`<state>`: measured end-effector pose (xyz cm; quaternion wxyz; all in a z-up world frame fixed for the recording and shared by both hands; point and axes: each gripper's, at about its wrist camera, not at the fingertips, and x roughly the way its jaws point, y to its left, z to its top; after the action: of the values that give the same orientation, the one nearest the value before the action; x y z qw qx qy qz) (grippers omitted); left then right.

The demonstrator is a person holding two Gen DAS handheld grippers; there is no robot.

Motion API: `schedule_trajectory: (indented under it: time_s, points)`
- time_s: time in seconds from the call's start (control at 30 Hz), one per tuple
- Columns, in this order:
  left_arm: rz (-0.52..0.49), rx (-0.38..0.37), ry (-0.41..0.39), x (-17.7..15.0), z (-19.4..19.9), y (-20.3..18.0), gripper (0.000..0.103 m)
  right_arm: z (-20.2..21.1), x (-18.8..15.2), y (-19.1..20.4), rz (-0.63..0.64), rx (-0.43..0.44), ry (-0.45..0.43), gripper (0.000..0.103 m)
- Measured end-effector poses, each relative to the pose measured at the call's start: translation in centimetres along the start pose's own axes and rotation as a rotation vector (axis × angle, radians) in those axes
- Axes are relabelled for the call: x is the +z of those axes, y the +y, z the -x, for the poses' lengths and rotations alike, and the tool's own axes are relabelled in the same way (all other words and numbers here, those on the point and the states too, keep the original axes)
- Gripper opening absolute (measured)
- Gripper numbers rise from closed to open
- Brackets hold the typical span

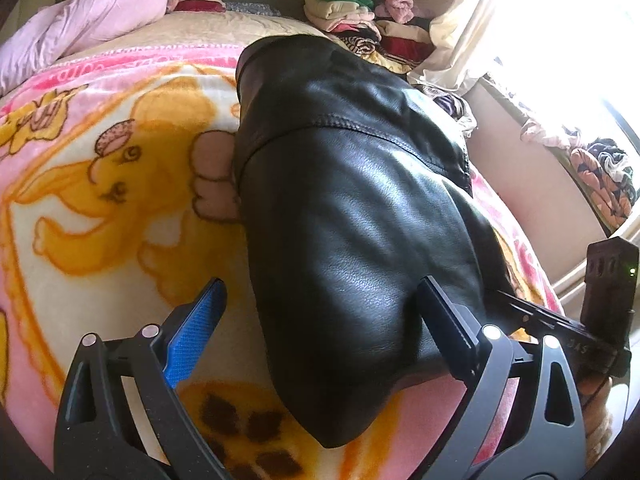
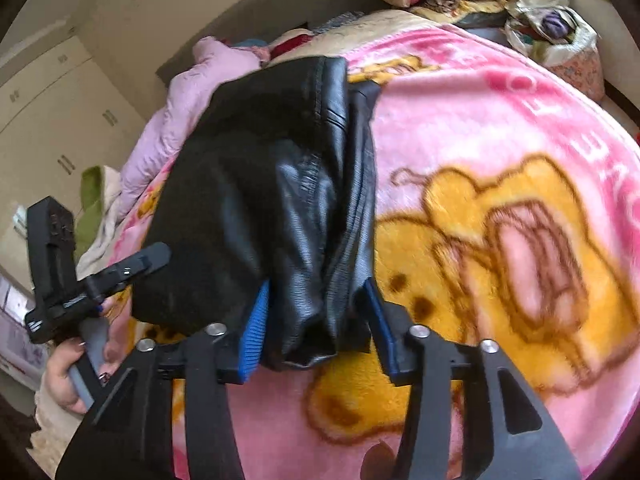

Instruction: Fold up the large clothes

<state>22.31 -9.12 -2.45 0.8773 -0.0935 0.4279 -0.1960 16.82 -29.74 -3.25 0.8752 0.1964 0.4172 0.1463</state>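
A black leather jacket (image 1: 352, 200) lies folded into a long bundle on a pink cartoon blanket (image 1: 100, 184) on the bed. My left gripper (image 1: 320, 292) is open, its jaws wide apart around the near end of the bundle, the right finger touching the leather. In the right wrist view the jacket (image 2: 260, 184) runs away from me. My right gripper (image 2: 316, 292) is open, with the jacket's folded edge lying between its blue pads (image 2: 256, 320). The left gripper (image 2: 136, 264) shows at the left of that view, held by a hand.
A pink quilt (image 1: 84, 16) lies at the bed's far left. A pile of folded clothes (image 1: 360, 16) sits at the far end, near a curtain (image 1: 472, 20) and bright window. More clothes (image 1: 600, 176) lie on the sill. Wardrobe doors (image 2: 60, 120) stand at the left.
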Motion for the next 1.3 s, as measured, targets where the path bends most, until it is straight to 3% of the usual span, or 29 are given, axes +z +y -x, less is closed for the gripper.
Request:
schedule_trajectory:
  time_s: [0.17,0.23,0.33,0.47,0.57,0.6,0.63,0.67,0.7,0.77,0.83,0.93,1.0,1.13,1.3]
  points:
    - [-0.010,0.021,-0.021,-0.1,0.4,-0.2,0.089,2.2,1.6,1.0,0.031,-0.013,-0.035,0.061]
    - [-0.021,0.032,-0.024,-0.1,0.5,-0.3,0.089,4.1,3.3,1.1,0.013,-0.004,-0.133,0.063]
    - [-0.021,0.038,-0.027,-0.3,0.6,-0.5,0.089,4.0,6.3,1.7,0.012,-0.031,-0.194,0.064]
    - [-0.026,0.046,-0.030,-0.6,0.6,-0.8,0.089,1.1,10.0,2.5,0.023,-0.075,-0.181,0.039]
    - [-0.032,0.053,-0.033,-0.7,0.7,-0.9,0.089,-1.7,11.7,2.7,0.016,-0.094,-0.129,0.040]
    - [-0.031,0.053,-0.033,-0.7,0.6,-0.9,0.089,-3.4,12.5,2.7,0.024,-0.098,-0.078,0.036]
    - [-0.033,0.054,-0.034,-0.7,0.6,-0.9,0.089,-4.2,12.8,2.7,0.033,-0.098,-0.052,0.024]
    - [-0.031,0.058,-0.036,-0.7,0.6,-0.9,0.089,-4.7,13.2,2.7,0.034,-0.083,-0.034,0.014]
    - [-0.029,0.063,-0.036,-0.7,0.7,-0.9,0.089,-4.5,13.5,2.6,0.019,-0.040,-0.040,0.011]
    - [-0.033,0.059,-0.033,-0.7,0.7,-1.1,0.089,-3.0,14.1,1.7,-0.032,0.072,-0.097,0.011]
    - [-0.032,0.046,-0.035,-0.8,0.7,-1.1,0.089,-3.2,14.2,1.0,-0.071,0.086,-0.097,0.011]
    - [-0.029,0.039,-0.025,-0.9,0.4,-1.2,0.089,-5.3,13.6,1.1,-0.003,-0.060,-0.050,0.015]
    - [-0.030,0.035,-0.023,-1.0,0.4,-1.3,0.089,-6.2,13.0,1.3,0.034,-0.126,-0.037,0.022]
    - [-0.039,0.044,-0.021,-0.8,0.7,-1.4,0.089,-5.6,12.6,1.8,0.061,-0.158,-0.055,0.030]
    - [-0.048,0.053,-0.022,-0.7,1.3,-1.4,0.089,-3.7,11.9,2.6,0.102,-0.198,-0.099,0.056]
